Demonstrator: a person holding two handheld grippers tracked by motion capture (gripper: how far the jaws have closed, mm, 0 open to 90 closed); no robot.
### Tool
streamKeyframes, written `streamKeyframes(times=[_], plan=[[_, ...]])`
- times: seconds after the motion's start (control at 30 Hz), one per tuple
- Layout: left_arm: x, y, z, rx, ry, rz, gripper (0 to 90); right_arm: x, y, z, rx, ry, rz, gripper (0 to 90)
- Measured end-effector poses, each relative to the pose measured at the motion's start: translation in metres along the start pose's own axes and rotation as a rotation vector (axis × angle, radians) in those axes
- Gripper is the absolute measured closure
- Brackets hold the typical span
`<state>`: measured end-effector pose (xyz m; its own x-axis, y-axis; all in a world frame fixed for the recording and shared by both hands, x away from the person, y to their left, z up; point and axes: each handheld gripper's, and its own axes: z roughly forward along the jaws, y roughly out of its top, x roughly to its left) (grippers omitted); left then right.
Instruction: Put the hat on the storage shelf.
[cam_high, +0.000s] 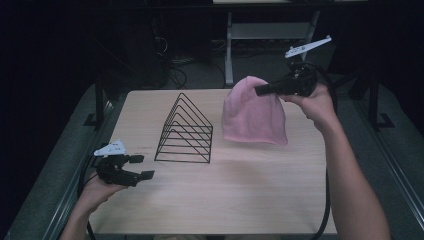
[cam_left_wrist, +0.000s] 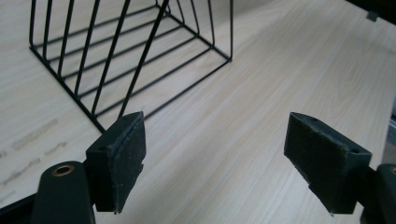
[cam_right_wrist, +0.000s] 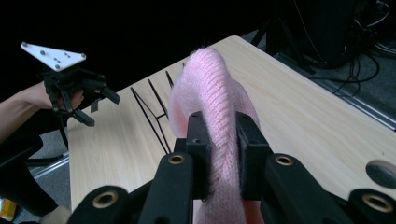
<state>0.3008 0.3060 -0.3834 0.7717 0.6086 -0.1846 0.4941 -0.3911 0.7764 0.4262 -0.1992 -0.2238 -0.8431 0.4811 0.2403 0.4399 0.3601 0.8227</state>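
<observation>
Two grippers are in your hands: your left gripper (cam_high: 139, 167) hovers over the table's (cam_high: 240, 190) near left corner, jaws spread wide with nothing between them. Beside it stands the black wire rack (cam_high: 185, 131), and to its right your right gripper (cam_high: 260, 90) is clamped on the pink knit hat (cam_high: 252, 117), which hangs above the table.

hat (cam_high: 254, 117): pink knit beanie
state: pinched at its crown, hanging limp, opening down
place: above the table's far right part

Light wood table (cam_high: 240, 200), dark room, grey floor (cam_high: 200, 75) w/ cables (cam_high: 175, 75)
</observation>
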Motion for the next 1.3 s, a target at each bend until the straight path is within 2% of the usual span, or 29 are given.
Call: streamKeyframes(times=[0.03, 0.07, 0.2, 0.4, 0.5, 0.63, 0.73, 0.87, 0.93, 1.3], plan=[[0.001, 0.008, -0.003, -0.002, -0.005, 0.009, 19.8, 0.002, 0.006, 0.000, -0.002, 0.002, -0.010, 78.1], [0.001, 0.008, -0.003, -0.002, -0.005, 0.009, 19.7, 0.002, 0.006, 0.000, -0.002, 0.002, -0.010, 78.1], [0.002, 0.028, -0.010, 0.005, -0.014, 0.041, 19.3, 0.006, 0.018, -0.001, -0.013, 0.010, -0.027, 78.0], [0.003, 0.045, -0.012, 0.001, -0.042, 0.061, 19.0, 0.013, 0.030, -0.002, -0.026, 0.013, -0.048, 78.0], [0.003, 0.058, -0.011, 0.015, -0.055, 0.077, 18.8, 0.019, 0.039, -0.003, -0.033, 0.017, -0.066, 78.0], [0.003, 0.066, -0.010, 0.012, -0.075, 0.083, 18.8, 0.025, 0.046, -0.001, -0.039, 0.023, -0.076, 78.0], [0.002, 0.077, -0.008, -0.004, -0.083, 0.080, 18.8, 0.031, 0.055, 0.005, -0.047, 0.041, -0.086, 78.0], [0.001, 0.086, -0.007, 0.003, -0.081, 0.100, 18.8, 0.035, 0.061, 0.009, -0.037, 0.047, -0.095, 78.0], [0.001, 0.096, -0.007, 0.005, -0.079, 0.115, 18.8, 0.042, 0.069, 0.014, -0.038, 0.052, -0.107, 77.9], [0.004, 0.121, -0.011, 0.005, -0.097, 0.126, 19.0, 0.057, 0.092, 0.029, -0.037, 0.090, -0.161, 77.9]])
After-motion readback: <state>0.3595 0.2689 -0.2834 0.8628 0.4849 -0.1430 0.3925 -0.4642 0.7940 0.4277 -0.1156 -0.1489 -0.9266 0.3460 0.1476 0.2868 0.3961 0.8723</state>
